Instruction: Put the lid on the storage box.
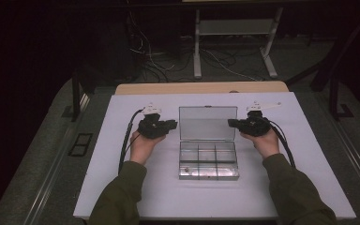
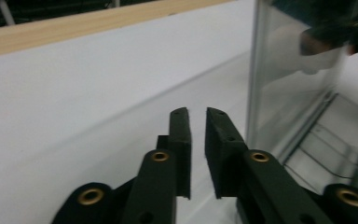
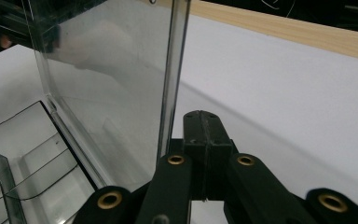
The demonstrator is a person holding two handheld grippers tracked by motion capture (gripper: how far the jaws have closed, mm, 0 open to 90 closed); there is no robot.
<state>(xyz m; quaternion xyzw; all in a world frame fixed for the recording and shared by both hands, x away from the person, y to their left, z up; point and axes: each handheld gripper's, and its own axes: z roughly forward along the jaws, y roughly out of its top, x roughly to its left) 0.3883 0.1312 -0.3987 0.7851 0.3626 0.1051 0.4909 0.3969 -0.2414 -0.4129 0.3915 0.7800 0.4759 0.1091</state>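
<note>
A clear plastic box [image 1: 208, 149] sits mid-worktop [image 1: 122, 187], lid upright. The left gripper [image 1: 173, 124] beside its left edge has jaws slightly parted, empty; the right gripper [image 1: 231, 123] has jaws closed, empty

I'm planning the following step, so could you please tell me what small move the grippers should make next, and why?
Probably bring both grippers down toward the tray of the clear compartment box. Its lid already stands upright and open, the left gripper and right gripper sit empty beside the lid's edges, and a small item lies in a front compartment.
</note>
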